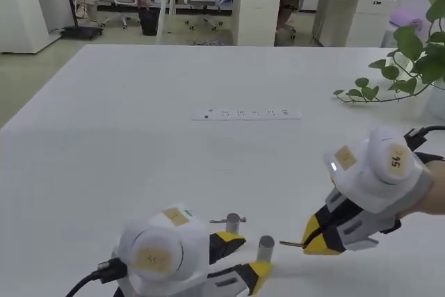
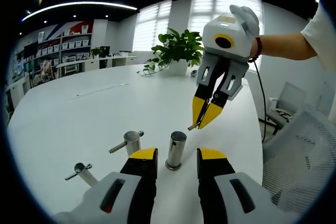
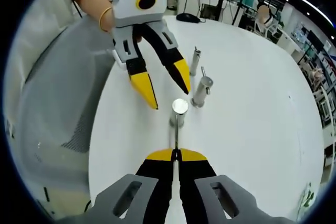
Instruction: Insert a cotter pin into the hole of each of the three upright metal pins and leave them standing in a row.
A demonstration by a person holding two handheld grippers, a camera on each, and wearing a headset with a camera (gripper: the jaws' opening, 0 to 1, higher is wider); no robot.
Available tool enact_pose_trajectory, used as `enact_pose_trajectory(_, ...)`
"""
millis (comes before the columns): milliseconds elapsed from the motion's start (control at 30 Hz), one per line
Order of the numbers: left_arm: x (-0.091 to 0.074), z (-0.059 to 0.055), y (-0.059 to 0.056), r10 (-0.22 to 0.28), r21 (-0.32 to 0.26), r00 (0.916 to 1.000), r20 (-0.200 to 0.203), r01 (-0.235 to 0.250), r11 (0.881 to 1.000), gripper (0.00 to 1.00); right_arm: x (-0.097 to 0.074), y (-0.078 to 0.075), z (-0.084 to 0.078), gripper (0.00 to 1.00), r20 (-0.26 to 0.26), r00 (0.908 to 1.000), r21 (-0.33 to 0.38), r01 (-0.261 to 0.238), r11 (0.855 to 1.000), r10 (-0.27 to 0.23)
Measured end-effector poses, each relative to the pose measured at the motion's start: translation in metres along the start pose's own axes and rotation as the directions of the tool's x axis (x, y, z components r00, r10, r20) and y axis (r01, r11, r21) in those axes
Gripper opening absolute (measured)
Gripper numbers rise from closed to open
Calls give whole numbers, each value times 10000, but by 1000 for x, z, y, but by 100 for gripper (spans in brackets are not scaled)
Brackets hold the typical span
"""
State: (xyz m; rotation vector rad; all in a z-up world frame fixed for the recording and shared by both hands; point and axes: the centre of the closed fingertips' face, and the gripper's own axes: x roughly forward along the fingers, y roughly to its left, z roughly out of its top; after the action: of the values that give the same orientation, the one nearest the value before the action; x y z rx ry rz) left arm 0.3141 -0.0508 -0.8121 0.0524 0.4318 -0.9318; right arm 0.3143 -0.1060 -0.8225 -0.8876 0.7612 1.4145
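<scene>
Three upright metal pins stand in a row. In the left gripper view the far two [image 2: 132, 141] [image 2: 84, 172] each carry a cotter pin through the head. The nearest pin [image 2: 177, 149] has none and stands between the jaws of my open left gripper [image 2: 177, 157], untouched. My right gripper [image 3: 176, 153] is shut on a thin cotter pin [image 3: 176, 136], whose tip points at that bare pin [image 3: 179, 109] from just short of it. In the head view the left gripper [image 1: 243, 257] flanks the bare pin [image 1: 265, 245], and the right gripper [image 1: 314, 239] holds the cotter pin [image 1: 288, 244] level beside it.
The white workbench [image 1: 208, 165] carries a flat power strip [image 1: 247, 113] at mid-table. A potted plant [image 1: 410, 60] leans in at the far right edge. Desks and chairs stand beyond the bench.
</scene>
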Motion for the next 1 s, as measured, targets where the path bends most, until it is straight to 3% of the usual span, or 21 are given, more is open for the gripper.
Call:
enact_pose_trajectory(300, 11, -7, 0, 10, -230, 9998, -175, -14, 9997, 23, 4, -5, -4, 3, -375, 9993, -375, 23, 9993, -37)
enact_pose_trajectory(1000, 21, -8, 1, -23, -174, 10000, -91, 21, 9998, 13, 11, -9, 0, 3, -837, 9964, -1009, -233, 9946, 149)
